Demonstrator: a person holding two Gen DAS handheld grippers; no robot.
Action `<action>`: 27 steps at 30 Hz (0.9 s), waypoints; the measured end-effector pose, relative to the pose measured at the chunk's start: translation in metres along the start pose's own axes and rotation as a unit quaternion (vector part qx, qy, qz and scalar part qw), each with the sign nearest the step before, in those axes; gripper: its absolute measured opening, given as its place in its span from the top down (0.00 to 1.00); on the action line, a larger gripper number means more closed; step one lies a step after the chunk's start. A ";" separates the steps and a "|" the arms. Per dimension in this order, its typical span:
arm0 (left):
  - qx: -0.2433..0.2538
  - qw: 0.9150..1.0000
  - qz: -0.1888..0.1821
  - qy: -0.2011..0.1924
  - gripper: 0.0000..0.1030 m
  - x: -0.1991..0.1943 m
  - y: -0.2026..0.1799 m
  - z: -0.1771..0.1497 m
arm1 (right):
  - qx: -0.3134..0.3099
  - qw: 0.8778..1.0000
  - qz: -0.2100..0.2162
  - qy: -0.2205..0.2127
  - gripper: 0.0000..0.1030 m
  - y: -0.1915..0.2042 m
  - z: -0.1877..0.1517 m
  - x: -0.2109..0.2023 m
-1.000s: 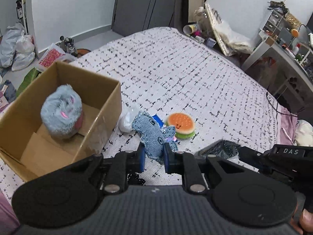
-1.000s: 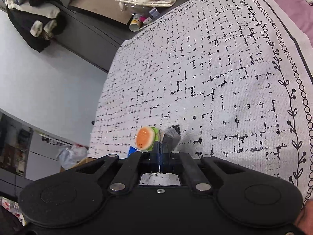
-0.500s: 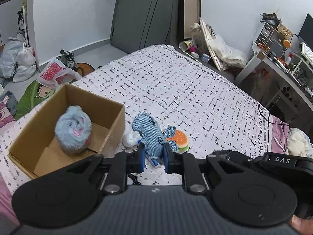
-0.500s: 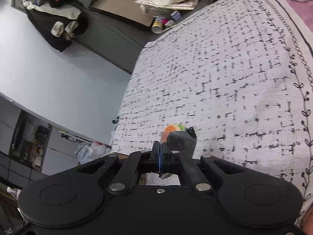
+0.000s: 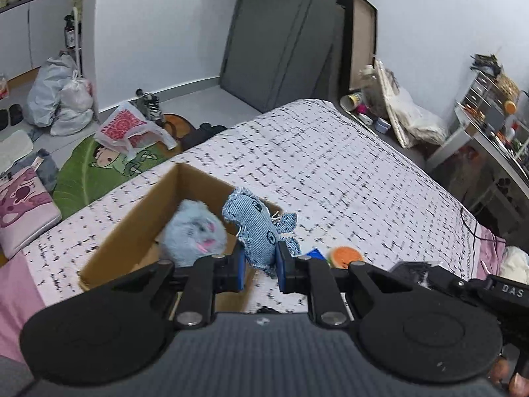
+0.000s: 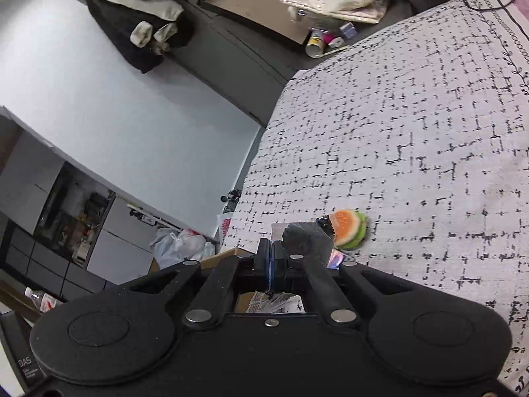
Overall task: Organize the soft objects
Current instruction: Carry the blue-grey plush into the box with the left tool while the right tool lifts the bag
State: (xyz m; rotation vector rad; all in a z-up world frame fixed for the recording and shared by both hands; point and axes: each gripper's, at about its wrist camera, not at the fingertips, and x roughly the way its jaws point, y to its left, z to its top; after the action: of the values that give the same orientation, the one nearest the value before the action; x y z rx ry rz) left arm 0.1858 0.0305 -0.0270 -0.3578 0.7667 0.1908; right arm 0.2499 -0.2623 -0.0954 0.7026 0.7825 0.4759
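Observation:
My left gripper (image 5: 260, 266) is shut on a blue denim soft toy (image 5: 254, 221), held in the air over the near right wall of the cardboard box (image 5: 132, 231). A fluffy blue-grey ball toy (image 5: 193, 235) sits inside that box. An orange and green burger toy (image 5: 345, 254) lies on the bedspread, with a small blue item (image 5: 314, 252) beside it. My right gripper (image 6: 271, 258) is shut on the edge of a clear packet holding something dark grey (image 6: 304, 238), lifted just above the burger toy (image 6: 350, 230).
The patterned bedspread (image 5: 330, 165) stretches away behind the toys. On the floor to the left lie plastic bags (image 5: 59, 99), a green mat (image 5: 99, 168) and a pink cushion (image 5: 23, 208). A cluttered desk (image 5: 489, 125) stands at the right.
The left gripper rose and swung left with the denim toy, from beside the box to over its wall. The right gripper lifted and tilted up with its packet.

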 end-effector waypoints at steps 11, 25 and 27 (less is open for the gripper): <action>-0.047 0.998 0.028 0.017 0.83 0.012 0.052 0.001 | -0.046 0.999 0.026 -0.009 1.00 0.033 -0.008 0.008; -0.074 0.996 0.037 0.036 0.81 0.036 0.090 -0.007 | -0.100 0.992 0.073 -0.015 1.00 0.075 -0.019 0.031; -0.078 0.995 0.036 0.042 0.81 0.040 0.095 -0.009 | -0.111 0.991 0.079 -0.015 1.00 0.083 -0.022 0.034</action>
State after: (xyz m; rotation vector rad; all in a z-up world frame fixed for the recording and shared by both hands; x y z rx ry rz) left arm 0.1806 0.1162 -0.0847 -0.4883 0.8509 0.3067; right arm 0.2427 -0.1765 -0.0627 0.5649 0.6370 0.6826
